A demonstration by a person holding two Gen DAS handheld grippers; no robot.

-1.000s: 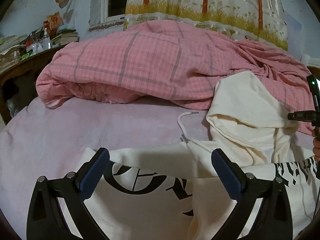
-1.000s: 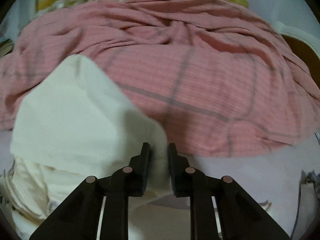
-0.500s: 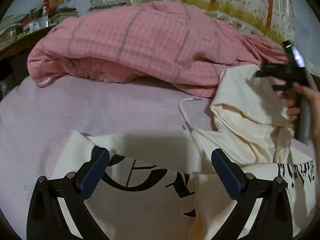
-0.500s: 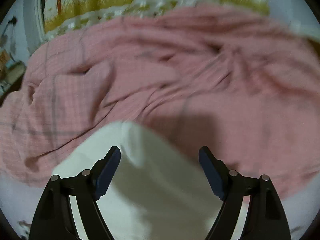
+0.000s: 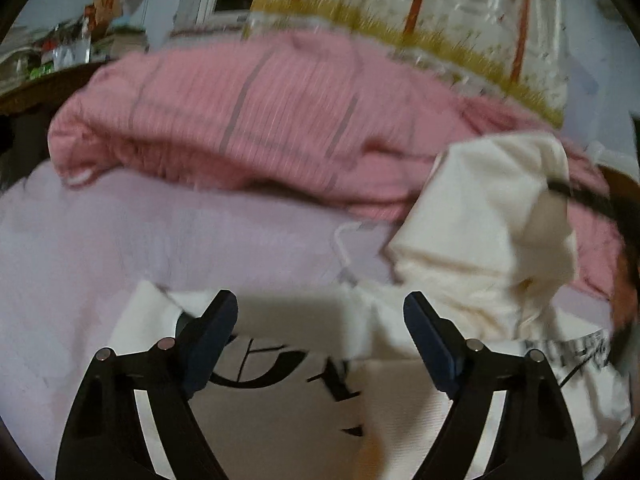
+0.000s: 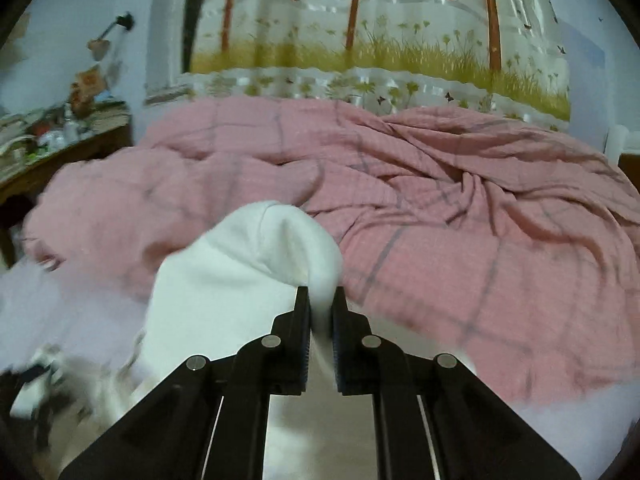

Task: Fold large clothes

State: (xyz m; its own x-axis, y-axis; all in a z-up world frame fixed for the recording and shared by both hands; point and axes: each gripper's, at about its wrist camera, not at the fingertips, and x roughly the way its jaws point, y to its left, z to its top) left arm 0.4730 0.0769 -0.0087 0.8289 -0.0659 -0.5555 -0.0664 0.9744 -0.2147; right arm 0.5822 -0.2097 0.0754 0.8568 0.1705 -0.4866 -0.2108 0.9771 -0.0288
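Behind, pink quilt (image 6: 460, 216), curtain (image 6: 360, 20), cluttered desk (image 6: 44, 136)

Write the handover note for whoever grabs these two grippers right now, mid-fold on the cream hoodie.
Right gripper: jaws have just closed, pinching the cream hoodie's hood, which it holds lifted in front of the pink quilt.
Left gripper: open, jaws have just narrowed a little, nothing between them, above the hoodie's printed body.
The hoodie lies spread on the lilac sheet, drawstring loose.
Done: hood gripped.
Left: probably lay the hood over the body, then fold sleeves and body.
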